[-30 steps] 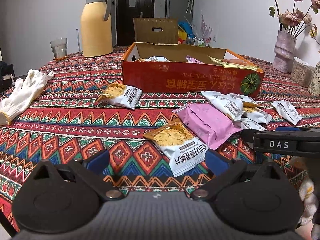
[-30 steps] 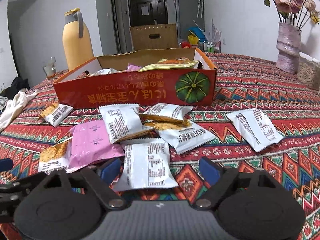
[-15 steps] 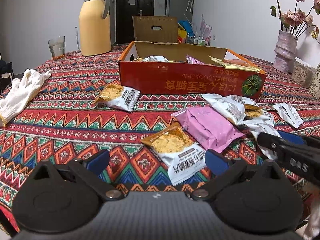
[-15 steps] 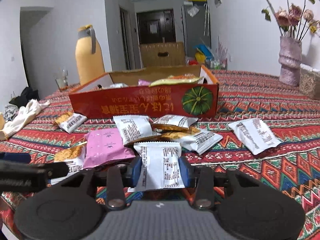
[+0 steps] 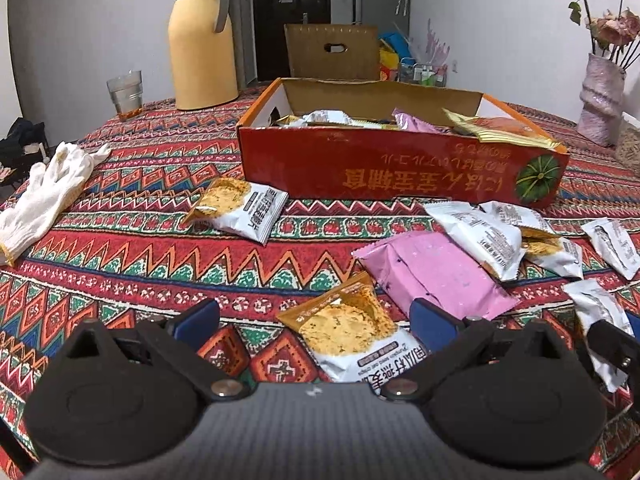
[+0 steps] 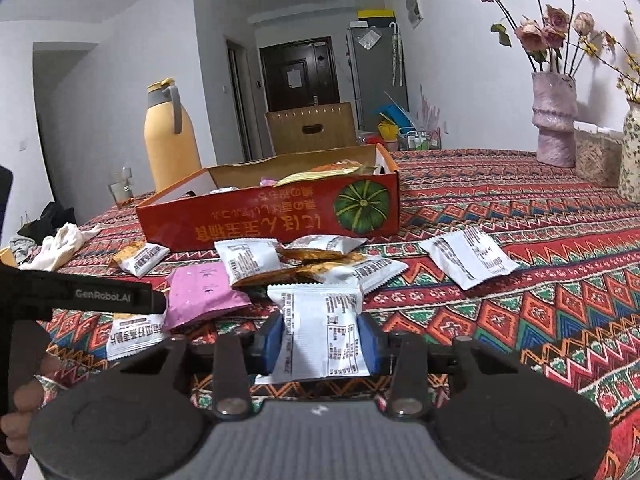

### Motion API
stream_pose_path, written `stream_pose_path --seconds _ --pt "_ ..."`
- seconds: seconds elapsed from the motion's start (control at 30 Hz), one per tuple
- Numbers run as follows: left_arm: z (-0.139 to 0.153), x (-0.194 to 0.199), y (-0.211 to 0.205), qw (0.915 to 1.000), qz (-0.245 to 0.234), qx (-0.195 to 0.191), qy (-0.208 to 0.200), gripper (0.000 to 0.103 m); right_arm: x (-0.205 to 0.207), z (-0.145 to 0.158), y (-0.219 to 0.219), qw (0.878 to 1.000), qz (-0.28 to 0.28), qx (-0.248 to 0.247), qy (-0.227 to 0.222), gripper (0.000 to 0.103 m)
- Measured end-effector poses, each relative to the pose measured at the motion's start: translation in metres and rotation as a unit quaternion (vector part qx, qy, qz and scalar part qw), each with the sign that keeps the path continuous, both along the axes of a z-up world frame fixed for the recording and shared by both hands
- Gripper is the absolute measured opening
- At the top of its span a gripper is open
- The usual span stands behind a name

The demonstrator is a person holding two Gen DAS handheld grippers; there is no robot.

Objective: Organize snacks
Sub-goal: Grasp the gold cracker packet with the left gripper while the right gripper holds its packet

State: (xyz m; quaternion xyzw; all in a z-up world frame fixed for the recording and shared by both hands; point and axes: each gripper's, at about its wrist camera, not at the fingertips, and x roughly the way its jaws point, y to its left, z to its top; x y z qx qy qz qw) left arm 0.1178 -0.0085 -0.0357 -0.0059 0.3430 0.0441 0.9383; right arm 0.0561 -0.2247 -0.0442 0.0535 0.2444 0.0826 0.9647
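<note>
My right gripper [image 6: 320,340] is shut on a white snack packet [image 6: 322,332], held above the patterned tablecloth. That packet also shows at the right edge of the left wrist view [image 5: 600,312]. My left gripper [image 5: 316,324] is open, low over the table, with an orange-and-white cracker packet [image 5: 352,332] between its fingers. A red cardboard box [image 5: 400,168] holding several snacks stands behind. Loose packets lie before it: a pink one [image 5: 436,272], white ones [image 5: 484,236] and another cracker packet [image 5: 240,208]. In the right wrist view the box [image 6: 272,216] is ahead.
A yellow thermos jug [image 5: 202,40] and a glass [image 5: 125,92] stand at the back left. White gloves [image 5: 44,192] lie at the left. A pink vase with flowers [image 6: 554,128] and a wicker basket [image 6: 596,160] stand at the right. A separate white packet [image 6: 468,256] lies to the right.
My right gripper closed on the white packet and lifted it off the table. My left gripper moved slightly forward toward the cracker packet and stayed open.
</note>
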Motion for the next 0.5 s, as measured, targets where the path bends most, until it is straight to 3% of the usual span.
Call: stream_pose_path --seconds 0.17,0.5 --pt "-0.002 0.000 -0.002 1.0000 0.001 0.000 0.004 0.098 -0.001 -0.002 -0.001 1.000 0.006 0.007 -0.001 0.040" --pt "-0.005 -0.004 -0.014 0.9994 -0.026 -0.016 0.013 0.074 0.000 -0.003 0.000 1.000 0.006 0.009 0.002 0.040"
